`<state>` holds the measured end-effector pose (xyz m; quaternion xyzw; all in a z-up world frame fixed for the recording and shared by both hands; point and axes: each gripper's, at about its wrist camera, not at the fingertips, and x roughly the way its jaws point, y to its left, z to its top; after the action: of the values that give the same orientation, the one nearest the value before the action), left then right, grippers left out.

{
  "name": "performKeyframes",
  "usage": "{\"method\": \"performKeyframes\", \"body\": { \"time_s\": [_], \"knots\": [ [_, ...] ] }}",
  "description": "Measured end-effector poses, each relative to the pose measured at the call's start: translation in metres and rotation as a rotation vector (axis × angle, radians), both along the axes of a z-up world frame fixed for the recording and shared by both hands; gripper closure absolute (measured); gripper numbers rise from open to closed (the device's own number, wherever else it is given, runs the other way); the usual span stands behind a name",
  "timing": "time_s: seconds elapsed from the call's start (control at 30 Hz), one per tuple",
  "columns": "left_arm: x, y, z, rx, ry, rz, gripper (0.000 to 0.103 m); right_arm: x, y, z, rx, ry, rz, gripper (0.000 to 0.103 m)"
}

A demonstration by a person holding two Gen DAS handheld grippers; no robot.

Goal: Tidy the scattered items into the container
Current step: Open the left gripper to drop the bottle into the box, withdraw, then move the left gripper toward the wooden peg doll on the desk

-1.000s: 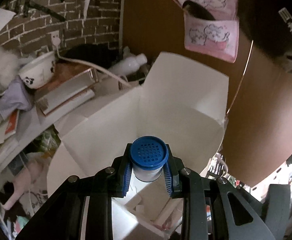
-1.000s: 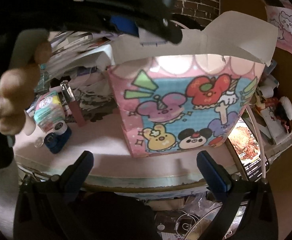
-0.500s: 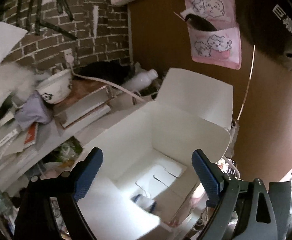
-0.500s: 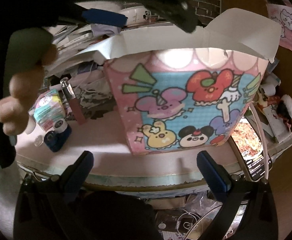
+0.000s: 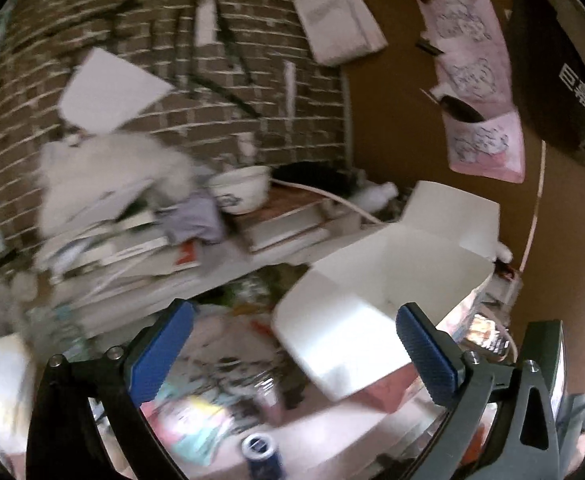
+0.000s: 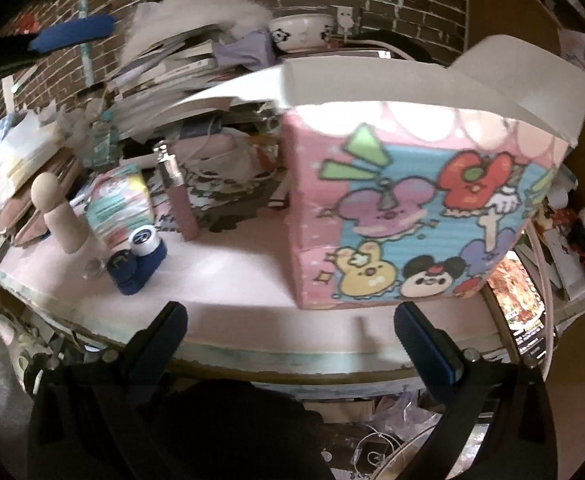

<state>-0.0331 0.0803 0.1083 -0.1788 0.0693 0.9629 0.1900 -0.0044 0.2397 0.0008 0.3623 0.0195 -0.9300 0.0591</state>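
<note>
The container is an open pink cartoon-printed box (image 6: 416,216) with white flaps, standing on the pink table; the left wrist view shows its white inside (image 5: 404,276). My left gripper (image 5: 292,356) is open and empty, up and left of the box. My right gripper (image 6: 290,332) is open and empty at the table's front edge. Left of the box stand a pink tube with a silver cap (image 6: 178,196), a pastel packet (image 6: 118,200), a navy two-jar holder (image 6: 138,258) and a wooden peg figure (image 6: 58,216). The navy holder also shows in the left wrist view (image 5: 262,456).
Stacks of books and papers (image 5: 132,240), a panda bowl (image 6: 302,34) and a white fluffy thing (image 5: 112,176) crowd the shelf behind, against a brick wall. A phone (image 6: 528,332) and a white cable lie right of the box.
My left gripper opened and let the blue-lidded bottle go into the box, then rose and swung left, away from the box. My right gripper stayed open at the table edge.
</note>
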Motion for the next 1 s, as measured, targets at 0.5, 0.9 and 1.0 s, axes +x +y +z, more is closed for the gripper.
{"method": "performKeyframes", "body": {
  "time_s": [0.5, 0.9, 1.0],
  "knots": [
    [0.027, -0.108, -0.059, 0.057, -0.067, 0.391, 0.001, 0.002, -0.025, -0.012, 0.023, -0.017, 0.064, 0.0],
    [0.01, -0.141, -0.113, 0.086, -0.126, 0.439, 0.001, 0.002, -0.037, -0.016, 0.04, -0.025, 0.105, 0.0],
    [0.003, -0.141, -0.12, 0.074, -0.138, 0.418, 0.001, 0.002, -0.045, -0.015, 0.04, -0.014, 0.148, 0.0]
  ]
}}
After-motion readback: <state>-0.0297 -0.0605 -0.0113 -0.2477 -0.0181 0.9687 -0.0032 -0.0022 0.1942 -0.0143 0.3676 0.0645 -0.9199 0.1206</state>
